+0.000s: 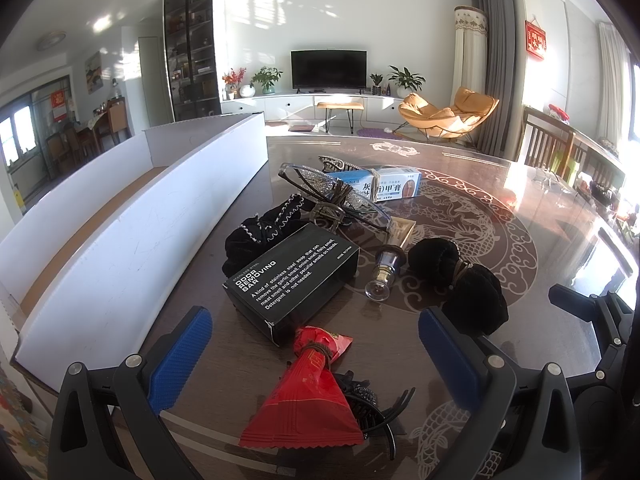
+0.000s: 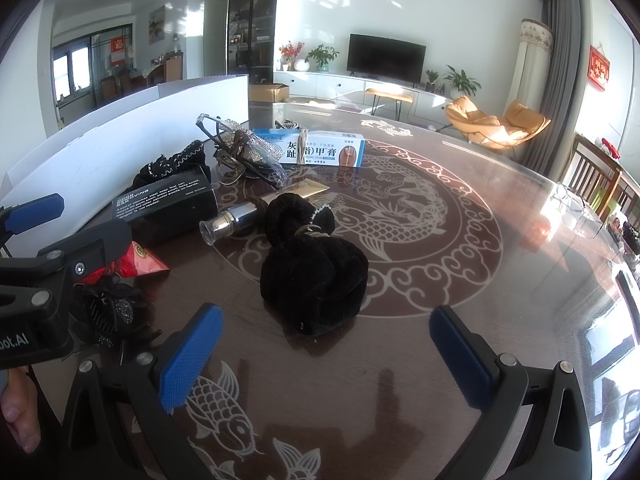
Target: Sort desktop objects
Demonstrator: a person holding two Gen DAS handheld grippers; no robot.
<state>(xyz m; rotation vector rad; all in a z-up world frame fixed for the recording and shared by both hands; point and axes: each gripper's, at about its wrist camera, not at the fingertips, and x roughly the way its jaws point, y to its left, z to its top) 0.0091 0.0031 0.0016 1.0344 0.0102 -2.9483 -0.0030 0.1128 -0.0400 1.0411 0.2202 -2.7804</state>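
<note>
With both tools gaping and empty, left gripper [image 1: 316,344] straddles red packet [image 1: 304,392], long axis toward 12 o'clock; right gripper [image 2: 326,344] faces black scrunchie [image 2: 314,280] at 12

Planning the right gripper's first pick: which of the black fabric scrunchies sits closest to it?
The plain black scrunchie, directly ahead of the open right gripper. The white-trimmed scrunchie lies farther off, behind the black box.
</note>
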